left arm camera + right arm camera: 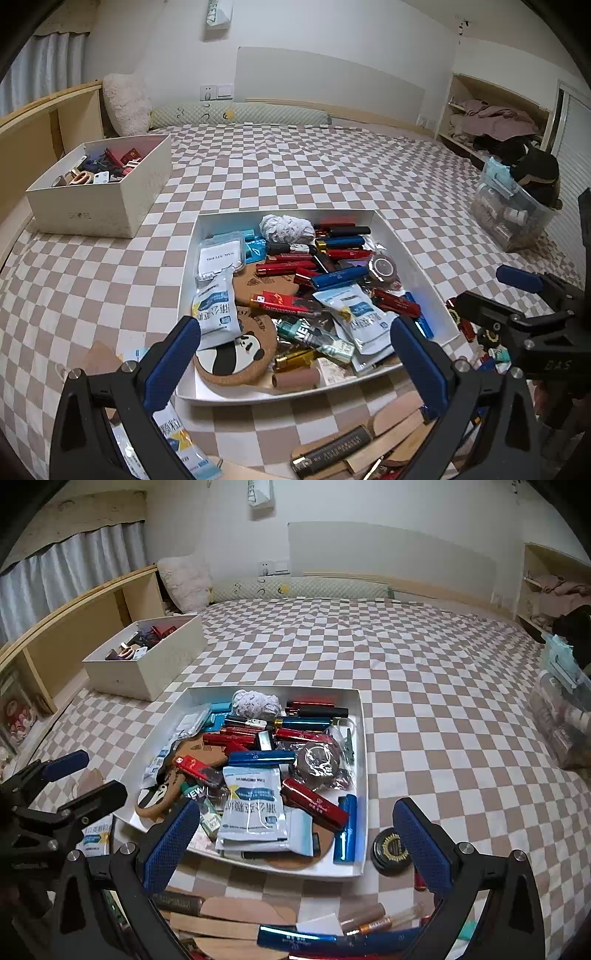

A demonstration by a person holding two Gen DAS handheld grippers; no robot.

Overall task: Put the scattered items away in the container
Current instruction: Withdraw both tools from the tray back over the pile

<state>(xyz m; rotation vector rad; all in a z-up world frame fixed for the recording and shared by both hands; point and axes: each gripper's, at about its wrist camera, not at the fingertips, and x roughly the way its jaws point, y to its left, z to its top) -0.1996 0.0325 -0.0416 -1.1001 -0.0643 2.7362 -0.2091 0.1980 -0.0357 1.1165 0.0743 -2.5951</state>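
So both grippers are empty right now. The left gripper (295, 350) has its blue-padded jaws spread wide with nothing between them, and the right gripper (293, 830) is the same, wide apart and holding nothing. They hang side by side over the near edge of the shallow white cardboard tray (417, 258), which sits on the brown-and-white checkered bedspread (295, 166) toward the near side of the bed.

The tray's already pretty stuffed: red and blue metallic tubes, white foil sachets, a round cork coaster with a panda face (236, 354), a crumpled lace bit at the far edge. So I'd call this the gap between drops, looking for the next pickup.

Plenty left outside, though. There's a round black tin with gold lettering (391, 849) on the bedspread just beside the tray's near right corner, and a heap along the near edge of the bed: flat wooden sticks (214, 926), a long shiny blue tube (332, 939) and a white sachet with blue print (177, 435) under the left jaws.

Next move, I reckon: drop one gripper onto a stray, probably the tin for the right one. It's low and flat, so the pads need to get right down to the fabric.
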